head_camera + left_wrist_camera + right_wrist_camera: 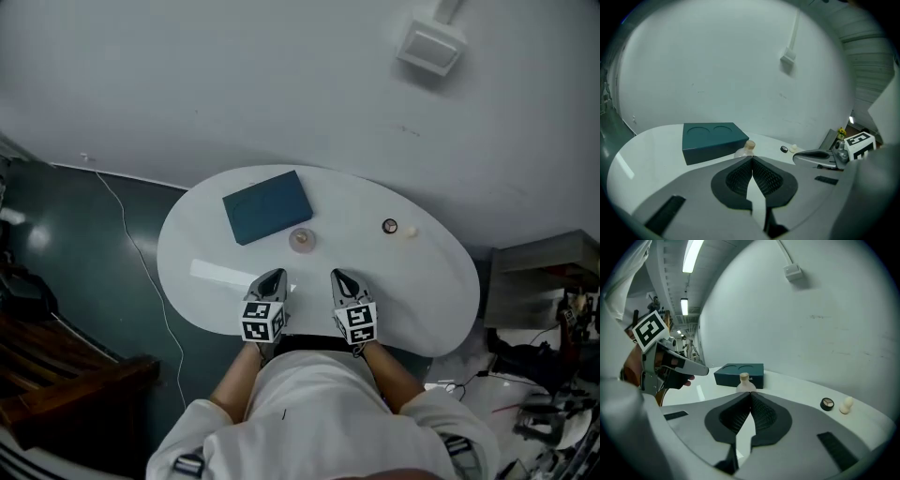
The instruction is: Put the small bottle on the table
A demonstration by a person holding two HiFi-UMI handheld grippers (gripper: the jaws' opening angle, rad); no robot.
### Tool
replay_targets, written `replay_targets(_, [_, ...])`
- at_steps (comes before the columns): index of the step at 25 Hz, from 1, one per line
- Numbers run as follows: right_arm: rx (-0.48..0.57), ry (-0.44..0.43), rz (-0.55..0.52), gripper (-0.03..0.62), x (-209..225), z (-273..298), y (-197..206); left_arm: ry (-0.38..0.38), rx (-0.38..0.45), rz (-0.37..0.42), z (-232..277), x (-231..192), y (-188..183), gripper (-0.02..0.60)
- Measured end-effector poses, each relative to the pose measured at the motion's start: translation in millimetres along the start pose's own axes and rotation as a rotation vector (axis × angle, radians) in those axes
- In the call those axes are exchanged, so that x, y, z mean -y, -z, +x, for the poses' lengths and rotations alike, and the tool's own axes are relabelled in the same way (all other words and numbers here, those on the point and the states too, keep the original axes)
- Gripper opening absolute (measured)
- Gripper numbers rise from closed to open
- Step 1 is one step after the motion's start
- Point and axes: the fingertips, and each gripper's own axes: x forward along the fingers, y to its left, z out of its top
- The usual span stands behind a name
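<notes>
The counter [422, 281] was glossy white, set against a dark blue-green floor [84, 244] and a pale grey wall [281, 84]. The box [267, 206] at its eleven o'clock was deep teal. The small bottle [301, 240] was clear with a tan cap. At two o'clock sat a black disc [390, 226], perhaps pale-faced, and a cream knob [411, 231]. The left tongs [277, 275] and right tongs [338, 276] were grey, with black cross-hatched pads and black-and-white square markers.

Cool, rather dim light falls evenly, with ceiling strip lights [691, 256] glowing above and left of the right tool [750, 394], a pale glare streak [221, 275] on the desk [422, 281] just left of the left tool [275, 277], and both tool views bulging toward black corners.
</notes>
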Motion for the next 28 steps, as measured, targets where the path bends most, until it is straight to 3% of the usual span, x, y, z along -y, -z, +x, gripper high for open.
replay_targets(5, [0.035, 0.073, 0.088, -0.002, 12, -25, -1, 0.072, 0.002, 0.056, 2, 29, -6, 0.018])
replay_targets(10, [0.101, 0.135, 0.143, -0.002, 25, -51, -24, 0.136, 0.057, 0.081, -2, 58, -27, 0.018])
replay_targets(21, [0.288, 0.195, 0.038, -0.002, 45, -98, -117, 0.208, 0.278, 0.226, -24, 112, -120, 0.018])
replay_targets(28, [0.382, 0.229, -0.032, -0.002, 52, -125, -163, 0.194, 0.398, 0.278, -46, 124, -167, 0.018])
